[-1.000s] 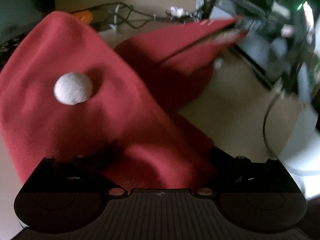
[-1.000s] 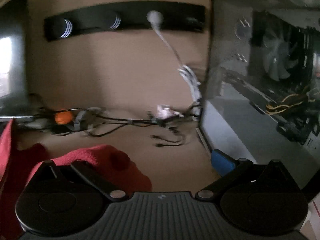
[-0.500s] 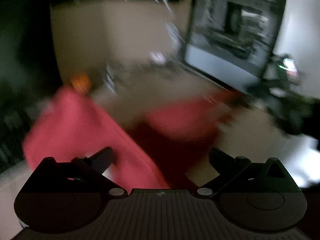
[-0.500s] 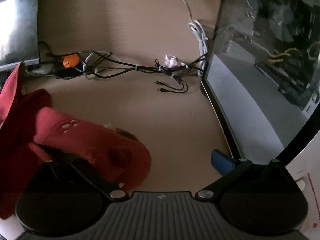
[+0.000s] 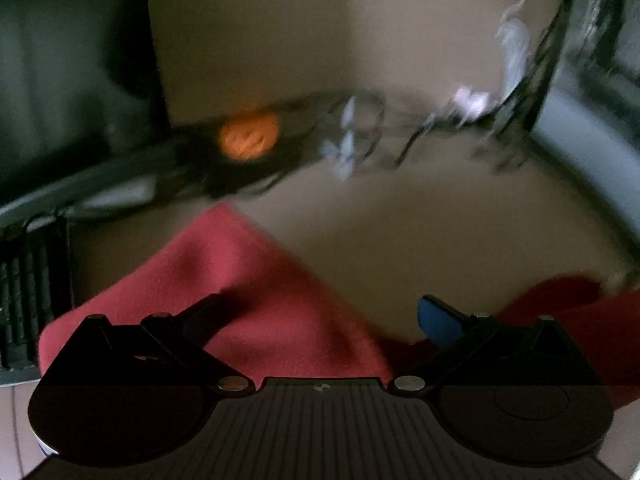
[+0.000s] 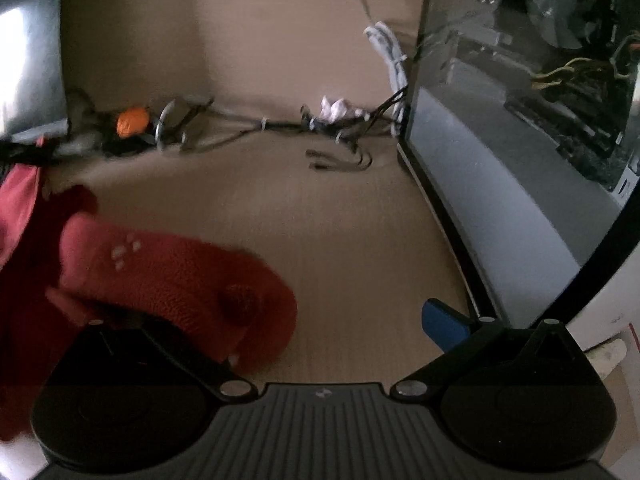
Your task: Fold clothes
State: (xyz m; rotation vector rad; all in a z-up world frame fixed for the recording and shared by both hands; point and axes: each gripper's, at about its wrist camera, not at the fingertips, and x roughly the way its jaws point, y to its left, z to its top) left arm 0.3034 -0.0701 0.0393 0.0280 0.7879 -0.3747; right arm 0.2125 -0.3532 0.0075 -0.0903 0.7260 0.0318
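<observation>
Left gripper (image 5: 326, 316) jaws wide apart, red garment (image 5: 256, 296) under its left finger. Right gripper (image 6: 320, 320) also spread; garment bunched at its left finger, right finger clear.

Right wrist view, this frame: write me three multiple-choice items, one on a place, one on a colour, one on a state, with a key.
1. Where does the computer case stand in the right wrist view?
A. on the right side
B. on the left side
C. under the garment

2. What colour is the garment?
A. blue
B. red
C. white

3. How does the right gripper stand?
A. shut on the garment
B. shut on a cable
C. open, fingers wide apart

Key: 1 A, the glass-sided case fills the right edge of the desk. 2 B, the fleece is red in both views, also before the left gripper. 3 C, the blue pad sits far from the other finger, with bare desk between; the cloth lies over the other finger.
</observation>
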